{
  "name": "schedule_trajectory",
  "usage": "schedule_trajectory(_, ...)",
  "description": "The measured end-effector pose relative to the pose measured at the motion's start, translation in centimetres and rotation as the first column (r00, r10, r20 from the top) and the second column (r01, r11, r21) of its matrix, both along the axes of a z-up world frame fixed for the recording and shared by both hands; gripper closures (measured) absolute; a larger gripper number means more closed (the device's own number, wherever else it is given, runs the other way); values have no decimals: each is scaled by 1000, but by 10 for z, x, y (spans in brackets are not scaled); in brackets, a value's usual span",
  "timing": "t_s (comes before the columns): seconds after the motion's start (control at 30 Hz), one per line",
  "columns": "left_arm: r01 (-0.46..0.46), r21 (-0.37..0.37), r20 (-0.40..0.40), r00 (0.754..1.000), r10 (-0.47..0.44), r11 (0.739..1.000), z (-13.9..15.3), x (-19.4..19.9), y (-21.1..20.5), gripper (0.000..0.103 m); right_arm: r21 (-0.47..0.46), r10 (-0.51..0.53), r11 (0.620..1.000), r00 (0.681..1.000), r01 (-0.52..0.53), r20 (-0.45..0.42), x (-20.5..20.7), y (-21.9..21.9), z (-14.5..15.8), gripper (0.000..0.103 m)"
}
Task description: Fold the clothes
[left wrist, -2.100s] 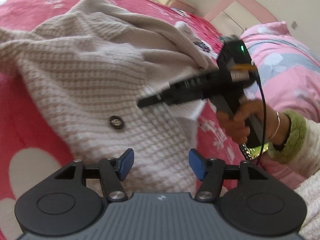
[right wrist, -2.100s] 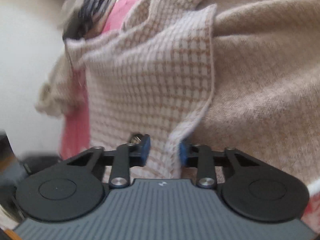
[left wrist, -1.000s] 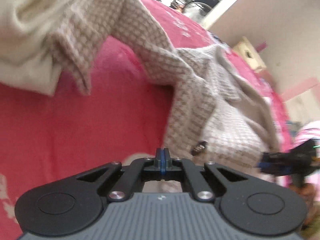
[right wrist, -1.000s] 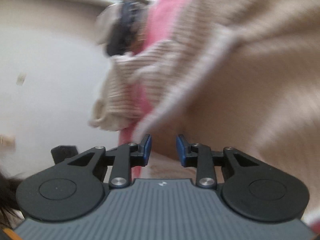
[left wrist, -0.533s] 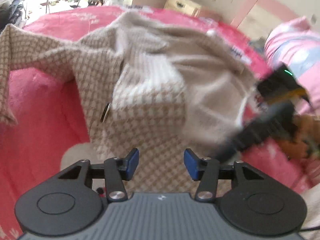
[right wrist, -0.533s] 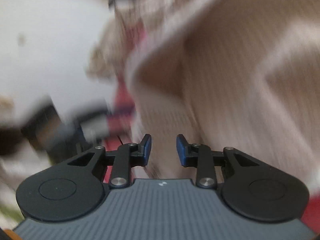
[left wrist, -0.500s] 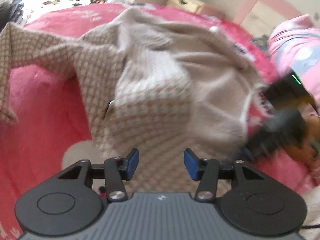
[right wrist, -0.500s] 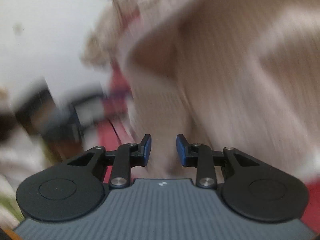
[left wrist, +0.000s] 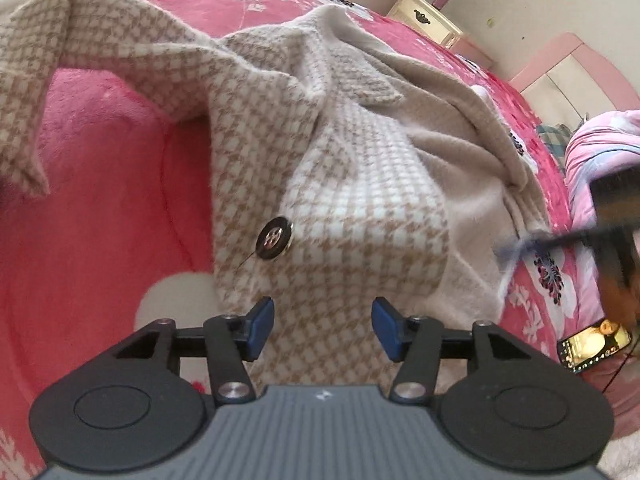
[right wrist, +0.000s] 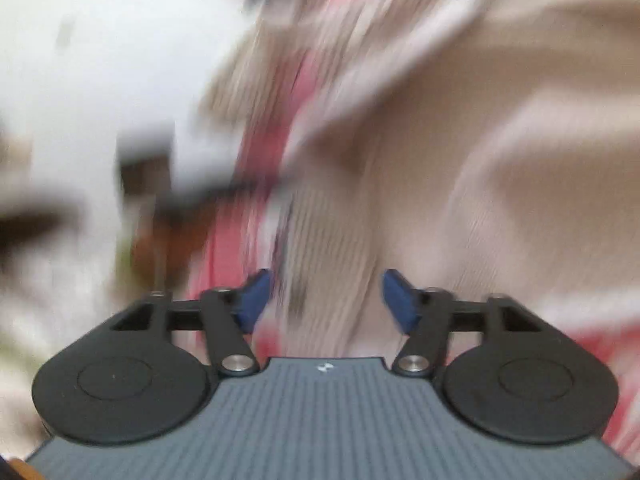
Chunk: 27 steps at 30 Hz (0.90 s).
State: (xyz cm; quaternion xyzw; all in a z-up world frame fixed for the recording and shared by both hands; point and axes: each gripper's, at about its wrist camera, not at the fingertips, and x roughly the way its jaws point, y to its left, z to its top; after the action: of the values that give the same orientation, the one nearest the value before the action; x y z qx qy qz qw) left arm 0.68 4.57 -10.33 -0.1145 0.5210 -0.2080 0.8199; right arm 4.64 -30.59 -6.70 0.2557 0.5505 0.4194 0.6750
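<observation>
A beige and white houndstooth coat point(left wrist: 352, 184) lies rumpled on the pink bedspread point(left wrist: 100, 208), its plain beige lining turned up on the right and a dark round button point(left wrist: 275, 238) showing near the front edge. My left gripper point(left wrist: 323, 330) hovers just over the coat's lower edge; its jaws are opening and the blue pads press on nothing. In the right wrist view everything is smeared by motion: my right gripper point(right wrist: 326, 300) is over the beige coat point(right wrist: 460, 152), jaws opening wide, nothing pinched between them. The right gripper point(left wrist: 516, 248) shows as a blur at the coat's right edge.
A phone point(left wrist: 596, 342) with a lit screen lies on the bed at the right, by the hand holding the right gripper. A cream bedside cabinet point(left wrist: 430, 20) and a pink headboard point(left wrist: 560, 64) stand beyond the bed. A pink quilt point(left wrist: 592, 152) is bunched at the far right.
My left gripper went from shut to open and swung over the coat's buttoned front. My right gripper let go of the coat's edge, its jaws spreading wide while it moved fast.
</observation>
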Motion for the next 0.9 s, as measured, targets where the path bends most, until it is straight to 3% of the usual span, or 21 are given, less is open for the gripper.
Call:
schedule_trajectory(0.1,13,5,-3,1000,-13,1000,-1,2,-9,48,45,-249,967,966,252,-67,55,-21,-8,37)
schedule_trajectory(0.2,43,5,-8,999,-43,999,-4,2,-18,50,56,-395,914,914,401,-91,101,-21,-21,37)
schedule_trajectory(0.33,96,13,2,995,-96,995,-8,2,-27,50,-39,-515,857,853,514,-87,144,-22,-41,37)
schedule_trajectory(0.43,130,14,18,991,-130,991,-10,4,-30,50,-57,-564,826,822,561,-80,170,-21,-57,37)
schedule_trajectory(0.57,155,21,43,987,-156,988,-13,8,-34,53,-21,-586,810,806,587,-78,194,-14,-75,39)
schedule_trajectory(0.63,158,20,53,986,-159,987,-15,10,-35,54,36,-565,823,823,567,-56,202,-6,-76,51)
schedule_trajectory(0.67,158,15,57,986,-159,987,-16,12,-35,54,25,-561,827,827,562,-43,206,-2,-78,57)
schedule_trajectory(0.73,159,3,66,985,-159,987,-19,15,-35,54,2,-552,834,834,552,-17,216,6,-80,57)
schedule_trajectory(0.77,158,-2,71,985,-158,987,-20,16,-36,58,-10,-548,836,836,548,-7,220,9,-81,65)
schedule_trajectory(0.8,153,-4,77,985,-152,988,-22,17,-35,70,-21,-554,833,833,554,-5,223,10,-85,79)
schedule_trajectory(0.83,147,-4,83,986,-147,989,-24,17,-35,78,-20,-563,826,827,563,-8,223,7,-88,84)
schedule_trajectory(0.87,144,-2,89,986,-143,990,-24,18,-34,93,1,-565,825,825,565,-16,226,8,-87,96)
schedule_trajectory(0.9,142,-14,89,986,-140,990,-23,17,-31,95,37,-558,830,830,557,-3,229,12,-80,98)
